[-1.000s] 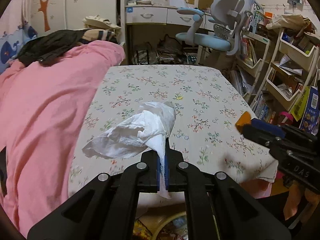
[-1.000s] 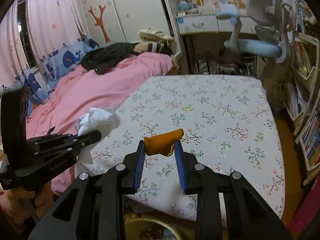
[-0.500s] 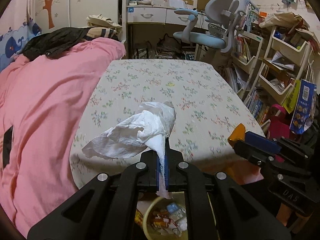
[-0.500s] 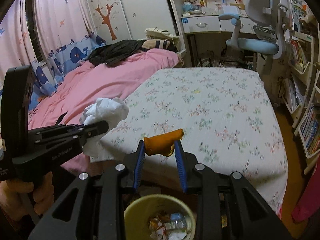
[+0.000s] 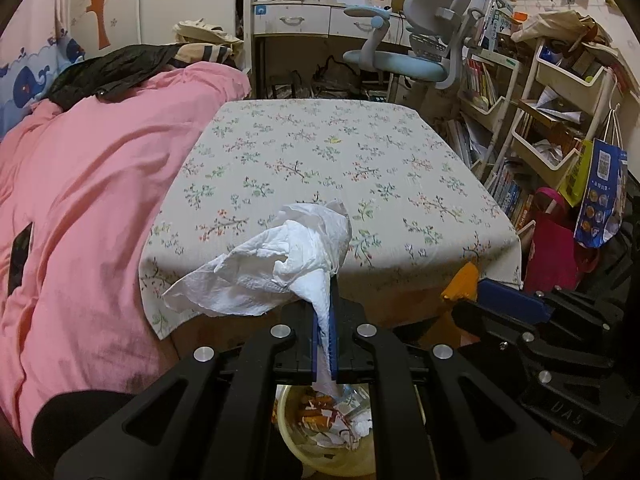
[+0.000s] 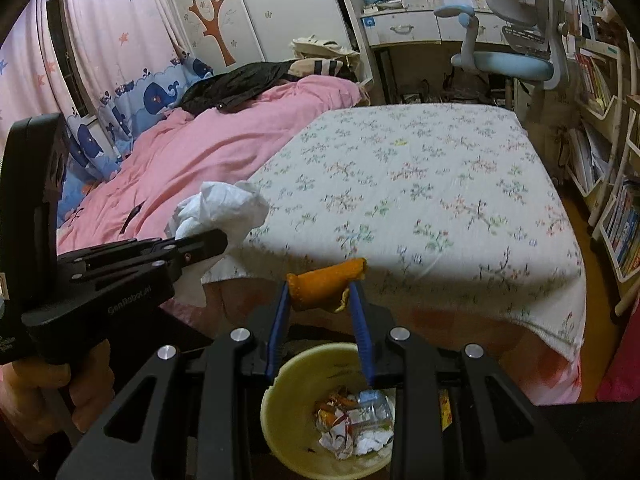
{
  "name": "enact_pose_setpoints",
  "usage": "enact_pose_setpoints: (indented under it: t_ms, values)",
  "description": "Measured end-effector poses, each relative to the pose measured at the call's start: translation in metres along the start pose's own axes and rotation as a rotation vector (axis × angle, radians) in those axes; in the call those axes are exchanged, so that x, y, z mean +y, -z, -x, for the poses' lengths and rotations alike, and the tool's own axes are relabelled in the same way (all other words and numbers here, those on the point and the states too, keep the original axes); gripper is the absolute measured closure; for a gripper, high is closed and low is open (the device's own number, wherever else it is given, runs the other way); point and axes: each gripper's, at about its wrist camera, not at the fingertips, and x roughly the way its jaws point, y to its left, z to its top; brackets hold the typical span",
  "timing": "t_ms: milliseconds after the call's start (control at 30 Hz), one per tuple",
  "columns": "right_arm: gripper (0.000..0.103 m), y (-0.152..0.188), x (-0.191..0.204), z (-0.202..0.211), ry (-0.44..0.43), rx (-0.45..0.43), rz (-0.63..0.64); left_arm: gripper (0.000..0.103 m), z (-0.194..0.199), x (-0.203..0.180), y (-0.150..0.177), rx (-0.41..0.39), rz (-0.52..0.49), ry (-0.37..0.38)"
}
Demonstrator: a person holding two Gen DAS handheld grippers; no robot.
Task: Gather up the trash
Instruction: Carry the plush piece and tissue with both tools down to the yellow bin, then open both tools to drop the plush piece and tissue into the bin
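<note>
My left gripper (image 5: pixel 325 296) is shut on a crumpled white tissue (image 5: pixel 280 264), which sticks out past the fingertips. In the right wrist view that same tissue (image 6: pixel 224 208) shows at the left, at the tip of the left gripper (image 6: pixel 212 240). My right gripper (image 6: pixel 320 292) is shut on an orange peel (image 6: pixel 326 286) held crosswise between its blue pads. Below both grippers stands a yellow trash bin (image 6: pixel 288 392), (image 5: pixel 288 432) with wrappers and paper inside. The right gripper (image 5: pixel 472 292) with the peel (image 5: pixel 460 284) appears at the right of the left wrist view.
A bed with a floral sheet (image 6: pixel 420 184) and a pink duvet (image 6: pixel 208 152) lies ahead. Shelves of books (image 5: pixel 520 128) and bags (image 5: pixel 560 248) line the right side. A desk and a blue chair (image 5: pixel 416 56) stand at the back. A hand (image 6: pixel 52 392) holds the left gripper's handle.
Both grippers have drawn back off the bed past its near edge, still holding the tissue and the peel. The yellow bin has come fully into view beneath them.
</note>
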Motion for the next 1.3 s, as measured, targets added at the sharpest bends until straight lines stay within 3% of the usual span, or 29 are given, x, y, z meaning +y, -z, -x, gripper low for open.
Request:
enact_pose_setpoints:
  t_ms: [667, 1033, 1300]
  values:
    - [0.07, 0.037, 0.008, -0.015, 0.02, 0.182, -0.059, 0.099, -0.007, -0.002, 0.04, 0.096, 0.01, 0.005]
    - [0.069, 0.047, 0.006, -0.017, 0.041, 0.24, -0.08, 0.099, -0.012, -0.007, 0.051, 0.141, 0.007, 0.012]
    - [0.063, 0.054, 0.006, -0.021, 0.058, 0.291, -0.085, 0.099, -0.021, -0.008, 0.063, 0.201, 0.018, 0.015]
